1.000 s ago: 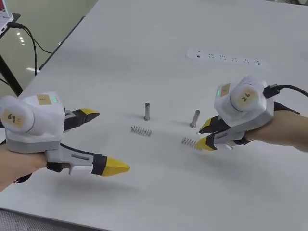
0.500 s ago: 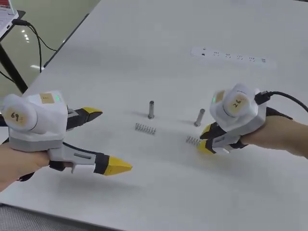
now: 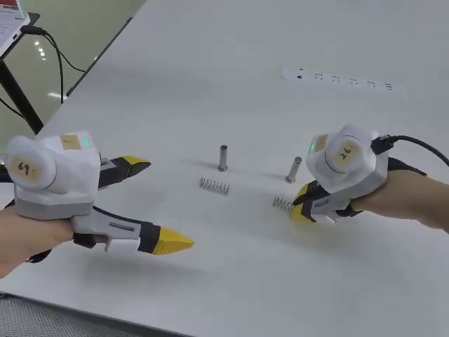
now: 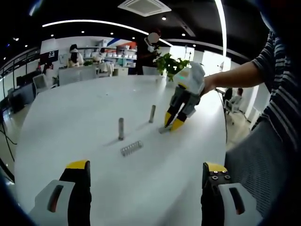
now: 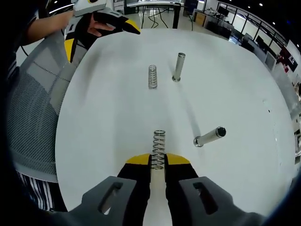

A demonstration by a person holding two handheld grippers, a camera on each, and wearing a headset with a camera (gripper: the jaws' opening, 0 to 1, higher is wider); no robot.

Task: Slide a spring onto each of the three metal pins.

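While its jaws were standing apart a second ago, the right gripper (image 5: 158,162) is now pinching the near end of a spring (image 5: 159,146), which is lying on the white table (image 3: 210,84) near an upright pin (image 3: 294,169). The left gripper (image 3: 160,203) is hovering wide open, holding nothing, apart from the second spring (image 3: 214,186).

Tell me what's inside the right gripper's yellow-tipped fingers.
A small coiled metal spring, its near end pinched between the fingers of the right gripper, the rest sticking out. How far back it reaches is covered by the fingers.
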